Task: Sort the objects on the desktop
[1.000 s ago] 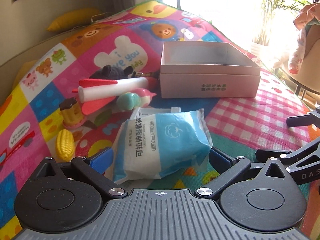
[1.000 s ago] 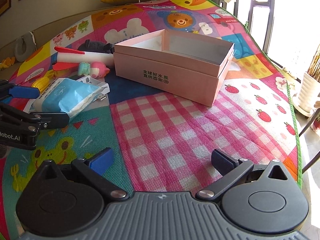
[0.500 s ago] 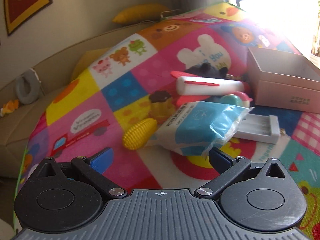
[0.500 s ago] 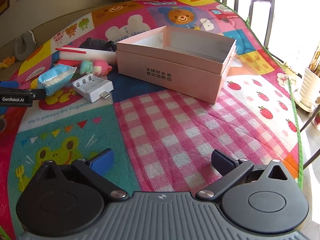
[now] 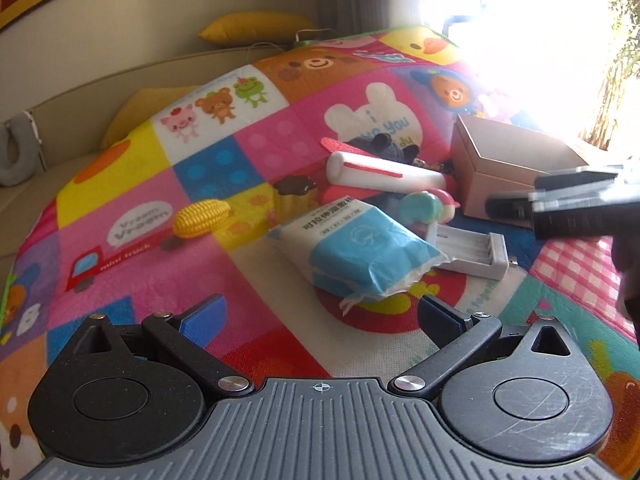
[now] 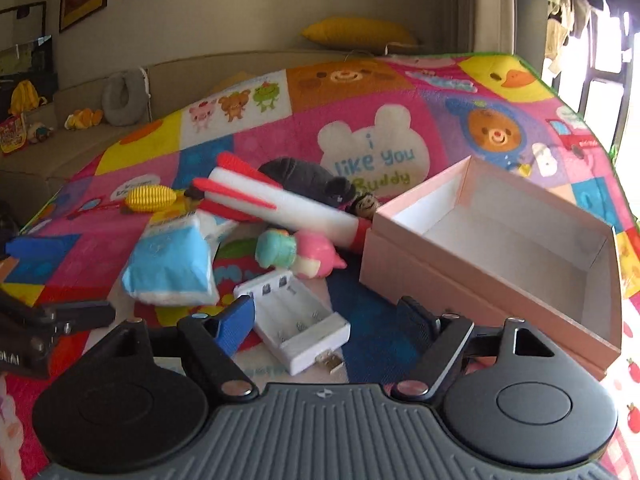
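Cartoon play mat (image 6: 400,112) under everything — pink box (image 6: 500,268) my landmark, open and empty. My right gripper (image 6: 326,314) has just been closing, white battery charger (image 6: 300,320) between its jaws, not pinched. Tissue pack (image 5: 360,256) lies beyond the charger; my left gripper (image 5: 322,314) hangs released near it.
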`<act>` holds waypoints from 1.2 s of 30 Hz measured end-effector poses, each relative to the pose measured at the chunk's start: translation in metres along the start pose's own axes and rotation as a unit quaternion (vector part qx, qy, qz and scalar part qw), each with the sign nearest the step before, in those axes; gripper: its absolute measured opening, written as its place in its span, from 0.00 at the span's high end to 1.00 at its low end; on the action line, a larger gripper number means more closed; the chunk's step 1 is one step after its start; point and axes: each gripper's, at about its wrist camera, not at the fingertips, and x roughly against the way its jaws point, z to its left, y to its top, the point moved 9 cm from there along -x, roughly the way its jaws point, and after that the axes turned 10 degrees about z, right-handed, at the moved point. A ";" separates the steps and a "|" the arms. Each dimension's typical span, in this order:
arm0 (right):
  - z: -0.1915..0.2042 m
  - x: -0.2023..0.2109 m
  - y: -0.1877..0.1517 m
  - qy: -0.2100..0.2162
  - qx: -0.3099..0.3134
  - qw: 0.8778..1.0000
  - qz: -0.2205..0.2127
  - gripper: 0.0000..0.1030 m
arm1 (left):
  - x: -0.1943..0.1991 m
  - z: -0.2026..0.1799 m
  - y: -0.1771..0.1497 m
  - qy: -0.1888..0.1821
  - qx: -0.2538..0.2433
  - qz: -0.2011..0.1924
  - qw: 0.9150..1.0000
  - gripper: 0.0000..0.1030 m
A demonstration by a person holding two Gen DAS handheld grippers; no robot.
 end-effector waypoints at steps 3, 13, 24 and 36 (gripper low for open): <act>-0.021 0.007 0.037 -0.060 -0.033 0.996 -0.059 0.24 | -0.008 -0.004 0.003 -0.010 0.006 -0.002 1.000 0.00; -0.052 -0.092 0.074 0.113 -0.151 0.981 0.046 0.14 | -0.013 0.005 -0.001 -0.027 0.030 -0.005 0.999 0.00; -0.006 -0.031 0.014 0.292 -0.027 0.952 0.088 0.12 | -0.018 -0.001 -0.007 -0.044 0.033 0.005 0.998 0.00; -0.095 0.063 -0.029 0.102 -0.070 0.992 -0.007 0.03 | -0.014 -0.013 -0.009 -0.043 0.031 0.011 0.999 0.00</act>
